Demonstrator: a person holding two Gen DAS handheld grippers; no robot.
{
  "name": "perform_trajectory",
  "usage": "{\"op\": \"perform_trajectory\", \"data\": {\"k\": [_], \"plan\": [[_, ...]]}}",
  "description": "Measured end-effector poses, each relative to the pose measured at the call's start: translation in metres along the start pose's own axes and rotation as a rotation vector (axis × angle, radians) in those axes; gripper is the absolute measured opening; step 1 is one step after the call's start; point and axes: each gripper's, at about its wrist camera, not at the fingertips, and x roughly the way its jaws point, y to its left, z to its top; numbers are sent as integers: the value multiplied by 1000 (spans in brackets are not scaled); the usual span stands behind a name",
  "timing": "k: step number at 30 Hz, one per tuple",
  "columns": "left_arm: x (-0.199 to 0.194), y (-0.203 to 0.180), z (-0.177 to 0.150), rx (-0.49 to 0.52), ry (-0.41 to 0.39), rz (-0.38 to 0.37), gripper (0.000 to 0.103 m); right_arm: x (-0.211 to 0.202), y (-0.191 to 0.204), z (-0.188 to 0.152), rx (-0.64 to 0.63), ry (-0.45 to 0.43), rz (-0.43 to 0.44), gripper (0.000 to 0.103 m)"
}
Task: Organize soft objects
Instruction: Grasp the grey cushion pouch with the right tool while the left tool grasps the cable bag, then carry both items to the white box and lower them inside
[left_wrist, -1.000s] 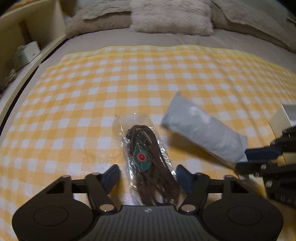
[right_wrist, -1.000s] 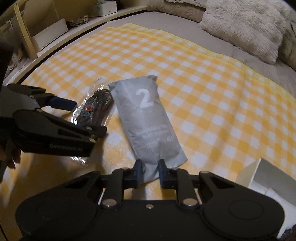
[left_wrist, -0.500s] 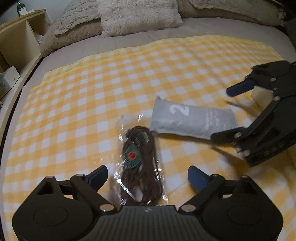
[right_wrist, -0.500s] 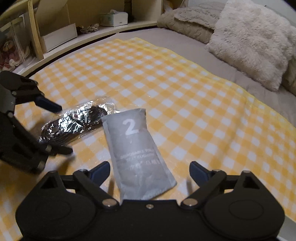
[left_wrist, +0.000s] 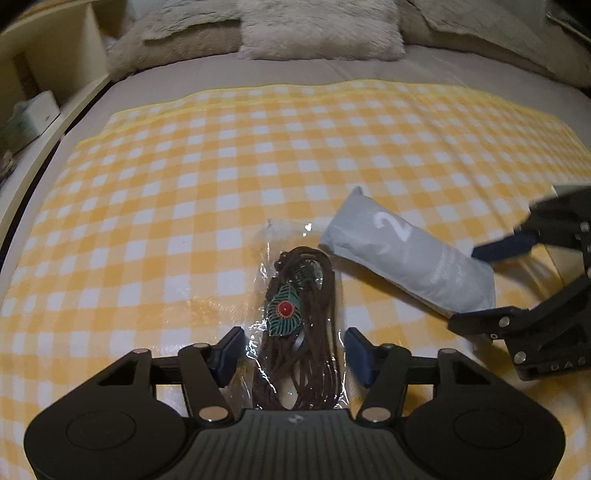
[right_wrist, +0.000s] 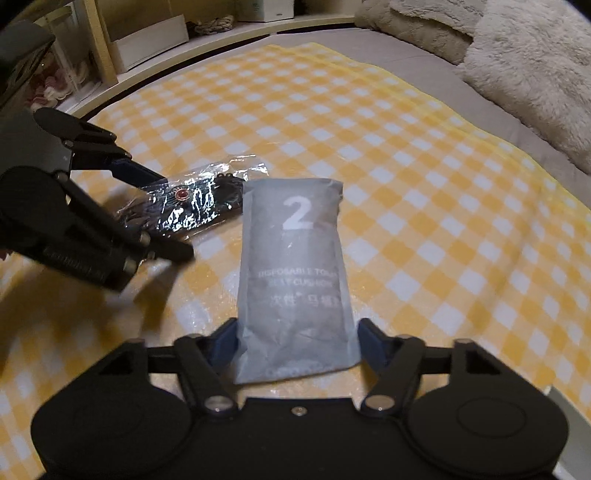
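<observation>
A clear plastic bag with a brown cord necklace and green leaf pendant (left_wrist: 301, 317) lies on the yellow checked blanket (left_wrist: 221, 166). My left gripper (left_wrist: 293, 354) is open, its fingers on either side of the bag's near end. A grey soft packet marked "2" (right_wrist: 295, 273) lies beside it, also in the left wrist view (left_wrist: 410, 254). My right gripper (right_wrist: 297, 341) is open, its fingers on either side of the packet's near end. The necklace bag shows in the right wrist view (right_wrist: 195, 206), partly behind the left gripper.
Fluffy pillows (left_wrist: 317, 29) lie at the head of the bed. A wooden shelf with boxes (right_wrist: 147, 37) runs along the bed's side. A tissue box (left_wrist: 31, 118) sits on the ledge.
Both grippers opened wide and drew back half a second ago; now each has come forward again, its open fingers on either side of its own item. The right gripper let go of the grey packet.
</observation>
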Motion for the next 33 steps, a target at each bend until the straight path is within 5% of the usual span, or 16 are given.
{"op": "perform_trajectory", "data": {"k": [8, 21, 33], "plan": [[-19, 10, -6, -115, -18, 11, 31, -15, 8, -3, 102, -12, -49, 44], [-99, 17, -18, -190, -194, 44, 30, -61, 26, -11, 140, -116, -141, 40], [-161, -7, -10, -222, -397, 43, 30, -148, 26, -31, 187, -308, -255, 40]]}}
